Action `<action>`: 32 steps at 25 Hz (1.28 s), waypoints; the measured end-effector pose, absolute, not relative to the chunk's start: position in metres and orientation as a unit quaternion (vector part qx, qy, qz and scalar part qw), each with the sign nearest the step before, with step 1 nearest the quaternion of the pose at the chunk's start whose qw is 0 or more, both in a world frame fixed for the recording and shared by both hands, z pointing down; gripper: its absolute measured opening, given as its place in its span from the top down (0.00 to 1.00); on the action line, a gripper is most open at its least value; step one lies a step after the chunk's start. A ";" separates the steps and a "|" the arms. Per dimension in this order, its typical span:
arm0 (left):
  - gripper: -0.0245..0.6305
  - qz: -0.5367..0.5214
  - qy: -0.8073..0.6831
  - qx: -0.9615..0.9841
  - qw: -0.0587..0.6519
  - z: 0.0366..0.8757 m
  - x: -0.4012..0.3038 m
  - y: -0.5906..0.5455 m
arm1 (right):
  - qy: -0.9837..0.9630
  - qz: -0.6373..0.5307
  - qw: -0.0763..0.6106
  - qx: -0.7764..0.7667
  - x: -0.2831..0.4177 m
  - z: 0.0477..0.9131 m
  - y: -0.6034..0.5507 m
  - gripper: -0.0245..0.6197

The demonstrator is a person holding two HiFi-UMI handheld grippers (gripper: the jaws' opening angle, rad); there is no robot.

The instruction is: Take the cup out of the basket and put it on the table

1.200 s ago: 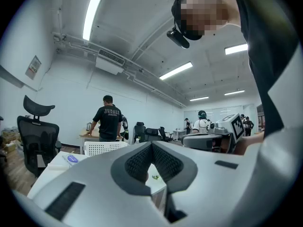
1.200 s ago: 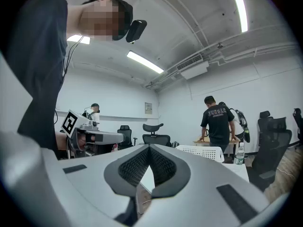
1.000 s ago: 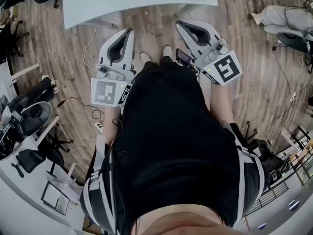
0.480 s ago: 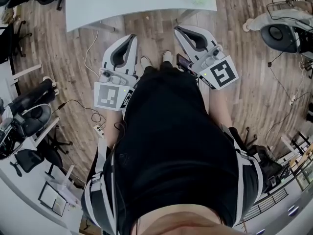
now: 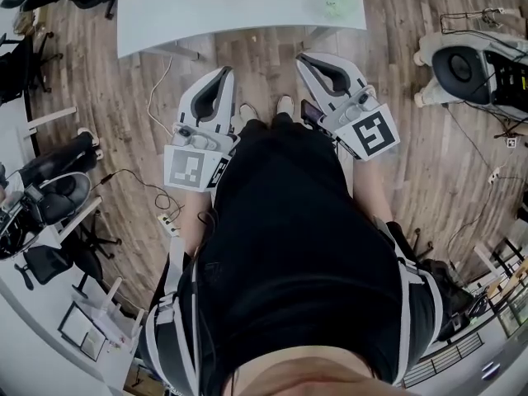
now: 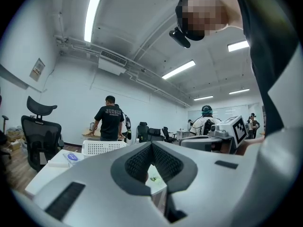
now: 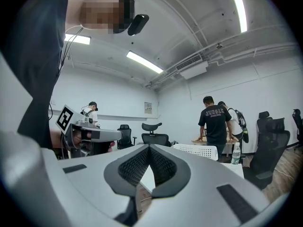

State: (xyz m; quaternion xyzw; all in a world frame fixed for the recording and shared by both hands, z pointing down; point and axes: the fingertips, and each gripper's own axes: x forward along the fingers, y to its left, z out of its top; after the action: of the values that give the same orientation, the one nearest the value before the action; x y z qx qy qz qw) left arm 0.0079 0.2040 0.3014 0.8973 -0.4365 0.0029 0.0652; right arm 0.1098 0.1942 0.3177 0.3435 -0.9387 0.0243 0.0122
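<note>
Since a second earlier both grippers had slid a little lower in the head view, more of the white table showed beyond my fingertips, and a chair far to their right had come fully into sight. From that camera my left gripper and right gripper pointed at the table's near edge above the wooden floor, each pair of jaws pressed together with nothing between. In the left gripper view the tips met, leaving only a small gap behind them. A white basket stood on the table beyond and left of my fingertips, and I could not make out the cup. In the right gripper view the jaws likewise met tip to tip on nothing, with the basket beyond and right of them and a bottle farther right.
</note>
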 end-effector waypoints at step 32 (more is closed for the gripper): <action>0.93 0.007 -0.443 0.894 0.062 0.293 -0.011 0.154 | -0.941 0.021 0.014 0.338 0.089 0.306 0.143 0.93</action>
State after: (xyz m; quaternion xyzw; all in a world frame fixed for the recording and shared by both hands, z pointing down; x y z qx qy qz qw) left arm -0.0112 0.1541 0.2927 0.8941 -0.4434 0.0070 0.0623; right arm 0.0886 0.1430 0.3055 0.3379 -0.9408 0.0210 0.0145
